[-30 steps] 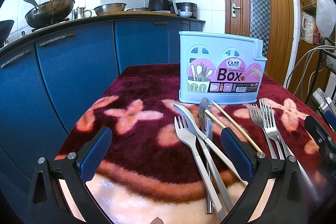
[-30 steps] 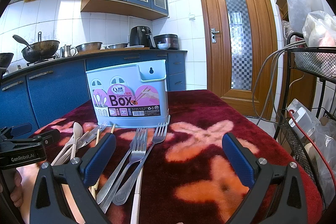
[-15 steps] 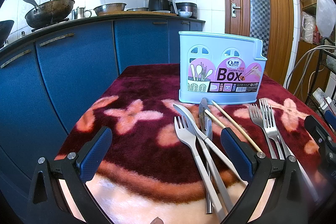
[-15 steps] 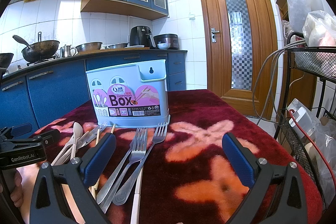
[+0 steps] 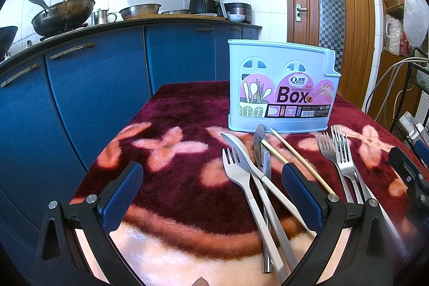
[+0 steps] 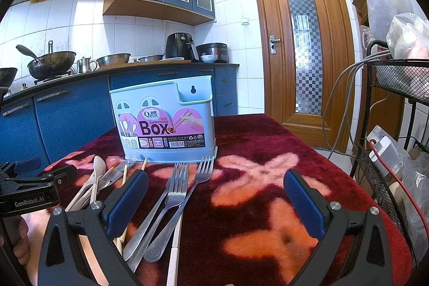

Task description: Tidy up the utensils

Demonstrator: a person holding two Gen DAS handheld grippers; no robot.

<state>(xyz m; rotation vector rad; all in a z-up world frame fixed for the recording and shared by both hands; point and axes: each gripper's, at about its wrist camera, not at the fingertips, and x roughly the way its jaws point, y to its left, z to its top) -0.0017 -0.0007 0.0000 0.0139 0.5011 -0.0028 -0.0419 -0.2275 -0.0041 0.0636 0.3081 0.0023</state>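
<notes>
A light blue chopsticks box (image 5: 281, 87) stands upright on the red floral cloth; it also shows in the right wrist view (image 6: 166, 125). In front of it lie a cream fork (image 5: 241, 178), a cream knife (image 5: 249, 157), a metal knife (image 5: 261, 149), chopsticks (image 5: 297, 157) and two metal forks (image 5: 339, 154). The two metal forks (image 6: 182, 181) and a cream spoon (image 6: 97, 170) show in the right wrist view. My left gripper (image 5: 211, 195) is open and empty, low over the cloth with the cream utensils between its fingers. My right gripper (image 6: 214, 200) is open and empty beside the metal forks.
Blue kitchen cabinets (image 5: 88, 87) with a wok and pots stand behind the table. A wooden door (image 6: 303, 52) is at the back right. A black wire rack (image 6: 388, 125) with cables and bags stands right of the table edge.
</notes>
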